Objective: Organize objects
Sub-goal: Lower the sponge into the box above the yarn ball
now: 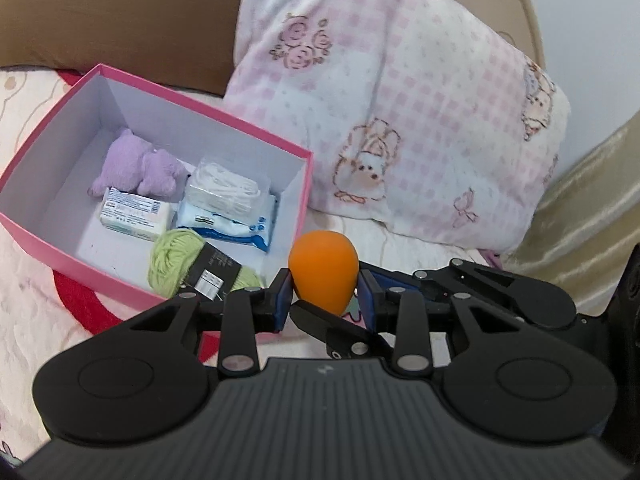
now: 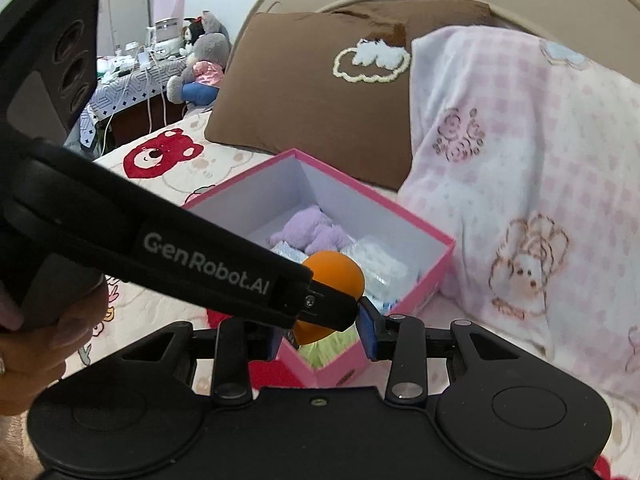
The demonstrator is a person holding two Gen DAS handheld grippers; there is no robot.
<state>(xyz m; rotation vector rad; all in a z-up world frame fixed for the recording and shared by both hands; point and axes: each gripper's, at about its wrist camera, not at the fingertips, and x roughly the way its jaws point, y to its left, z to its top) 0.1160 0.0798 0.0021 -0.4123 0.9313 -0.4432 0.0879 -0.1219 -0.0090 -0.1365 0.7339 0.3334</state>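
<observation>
Orange egg-shaped sponge (image 1: 323, 269), held at the near right corner of the pink box (image 1: 308, 184).

We log 2 grippers: our left gripper (image 1: 325, 302) nearly closed, blue pads on the sponge's sides; our right gripper (image 2: 324, 334) narrow around it, contact unclear. Inside the box: 1 purple plush (image 1: 138, 168), 1 green yarn (image 1: 176, 260), 3 packets. Far-left floor of the box bare; checked pillow (image 1: 400, 112) crowds its right edge.

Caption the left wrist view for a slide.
Both tools meet at an orange egg-shaped sponge beside the pink box holding a purple plush, packets and green yarn.
</observation>
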